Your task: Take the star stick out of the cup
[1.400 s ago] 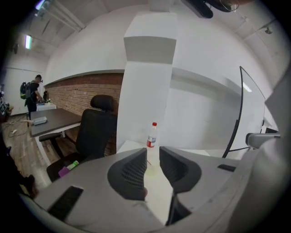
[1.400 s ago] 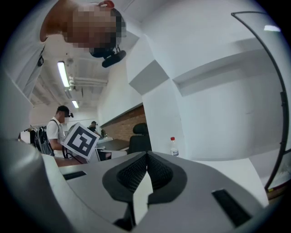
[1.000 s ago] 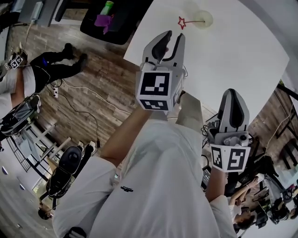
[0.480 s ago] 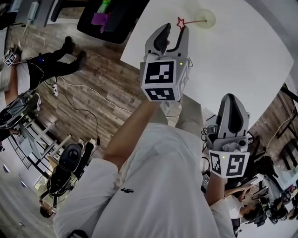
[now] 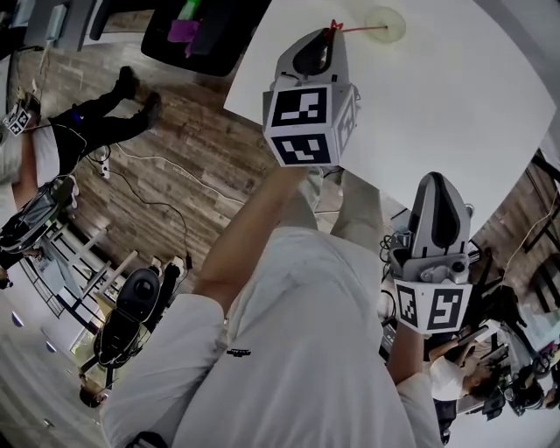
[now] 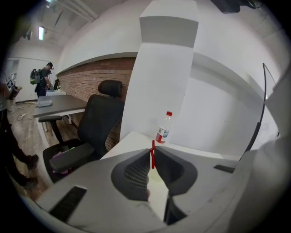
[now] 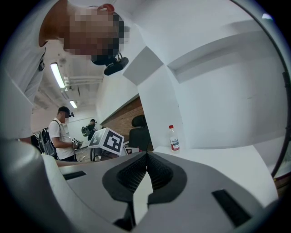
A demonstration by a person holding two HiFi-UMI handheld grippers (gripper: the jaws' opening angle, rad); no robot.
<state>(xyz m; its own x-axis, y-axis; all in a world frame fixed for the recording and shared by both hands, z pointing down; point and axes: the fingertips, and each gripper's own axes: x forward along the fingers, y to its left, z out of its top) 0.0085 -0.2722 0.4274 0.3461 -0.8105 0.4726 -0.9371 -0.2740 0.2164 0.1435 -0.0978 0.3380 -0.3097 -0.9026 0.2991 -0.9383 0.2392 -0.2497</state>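
The left gripper (image 6: 152, 154) is closing its jaws on the red star stick (image 6: 153, 158), which is pinched upright between the tips. In the head view the stick runs toward 3 o'clock to the pale cup (image 5: 386, 24) on the white table (image 5: 455, 96). The right gripper (image 7: 146, 155), at 5 o'clock, is closed and empty.

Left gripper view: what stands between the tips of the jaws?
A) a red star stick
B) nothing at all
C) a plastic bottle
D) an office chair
A: the left gripper has its jaws closing on the red star stick, which stands upright between their tips. The bottle stands farther back on the white table.
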